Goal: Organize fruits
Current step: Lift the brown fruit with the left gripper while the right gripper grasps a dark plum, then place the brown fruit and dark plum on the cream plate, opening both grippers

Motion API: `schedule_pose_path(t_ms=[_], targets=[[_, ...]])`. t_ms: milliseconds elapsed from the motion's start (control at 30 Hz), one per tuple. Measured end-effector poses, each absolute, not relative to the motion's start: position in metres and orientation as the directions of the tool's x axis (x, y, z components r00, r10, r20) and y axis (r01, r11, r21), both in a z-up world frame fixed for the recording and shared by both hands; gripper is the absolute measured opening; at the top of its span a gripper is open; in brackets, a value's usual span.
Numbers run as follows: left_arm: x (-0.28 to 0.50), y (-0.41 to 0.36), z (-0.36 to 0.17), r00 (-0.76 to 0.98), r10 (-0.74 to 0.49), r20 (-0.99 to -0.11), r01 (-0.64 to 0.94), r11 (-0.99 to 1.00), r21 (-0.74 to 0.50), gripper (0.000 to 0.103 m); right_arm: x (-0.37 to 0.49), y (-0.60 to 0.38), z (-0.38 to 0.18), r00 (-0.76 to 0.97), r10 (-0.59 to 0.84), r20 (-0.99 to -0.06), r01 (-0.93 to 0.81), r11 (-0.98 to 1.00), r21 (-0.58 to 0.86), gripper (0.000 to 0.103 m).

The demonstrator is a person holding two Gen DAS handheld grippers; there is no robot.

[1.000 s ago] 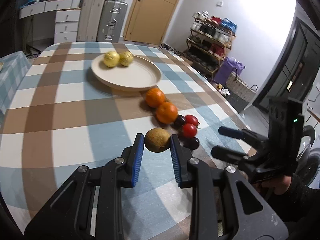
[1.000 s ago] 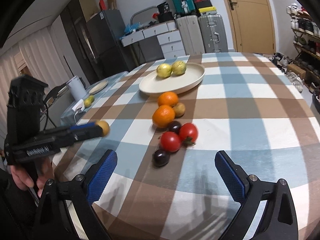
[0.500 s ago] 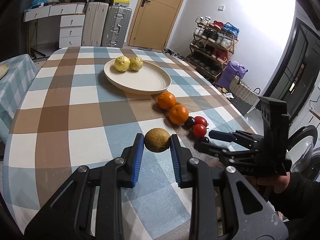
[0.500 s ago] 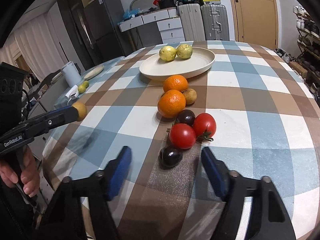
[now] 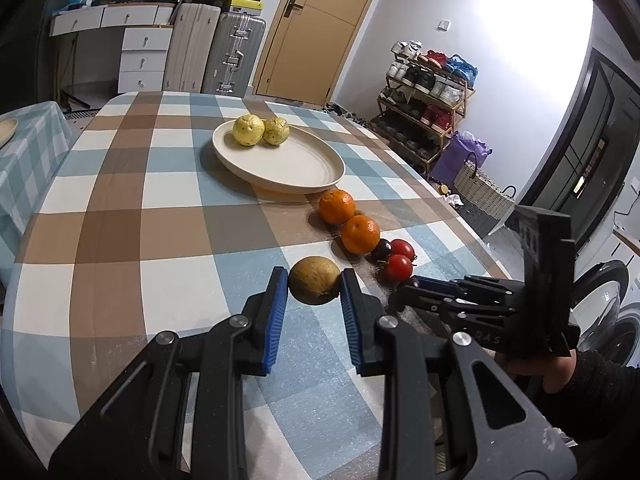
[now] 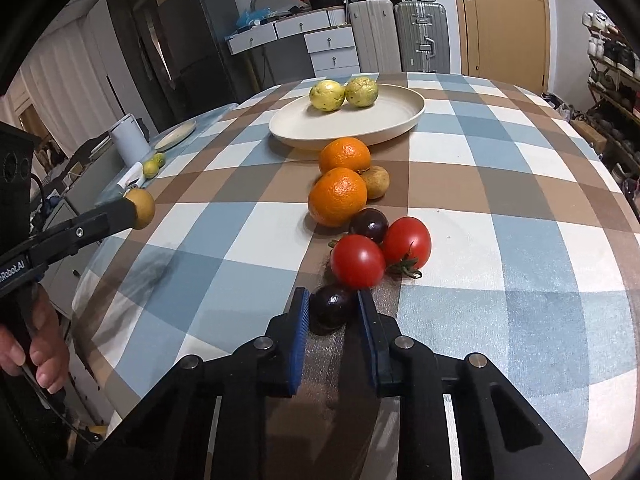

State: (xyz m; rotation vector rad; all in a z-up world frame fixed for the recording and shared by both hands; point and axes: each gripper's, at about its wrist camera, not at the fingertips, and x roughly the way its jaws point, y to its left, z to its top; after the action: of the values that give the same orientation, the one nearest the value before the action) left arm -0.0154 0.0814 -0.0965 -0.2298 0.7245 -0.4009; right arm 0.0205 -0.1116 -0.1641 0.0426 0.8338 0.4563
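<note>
The surface has a checked cloth in blue, brown and white; suitcases and a door stand behind. The cream plate holds two yellow fruits. Beside it lie two oranges and two tomatoes. The left gripper pinches a brownish fruit above the cloth. The right gripper closes around a dark plum.

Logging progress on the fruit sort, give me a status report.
Left gripper shut on brown fruit, held above table. Right gripper closed around dark plum. Tomato touching plum. Plate holds two yellow fruits.
</note>
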Motion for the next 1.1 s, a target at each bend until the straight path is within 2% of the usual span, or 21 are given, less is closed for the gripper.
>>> schedule_pose_path(t_ms=[267,500,800,1100], targets=[[-0.005,0.083,-0.099,0.672,-0.423,-0.608,0.254,0.902,-0.348,0.024,0.009,-0.115,-0.147,0.615,0.465,-0.636,-0.411,0.878,0.245,0.024],[0.025,0.078,-0.09,0.672,-0.402,-0.621,0.242,0.913,-0.329,0.024,0.022,-0.129,-0.122,0.64,0.547,-0.54,-0.443,0.837,0.322,0.024],[0.107,0.077,-0.08,0.675,-0.366,-0.64,0.2,0.926,-0.32,0.024,0.088,-0.148,-0.079,0.645,0.614,-0.455,-0.487,0.789,0.375,0.024],[0.197,0.077,-0.08,0.673,-0.332,-0.661,0.183,0.941,-0.286,0.024,0.176,-0.134,-0.051,0.599,0.663,-0.449,-0.54,0.748,0.386,0.024]])
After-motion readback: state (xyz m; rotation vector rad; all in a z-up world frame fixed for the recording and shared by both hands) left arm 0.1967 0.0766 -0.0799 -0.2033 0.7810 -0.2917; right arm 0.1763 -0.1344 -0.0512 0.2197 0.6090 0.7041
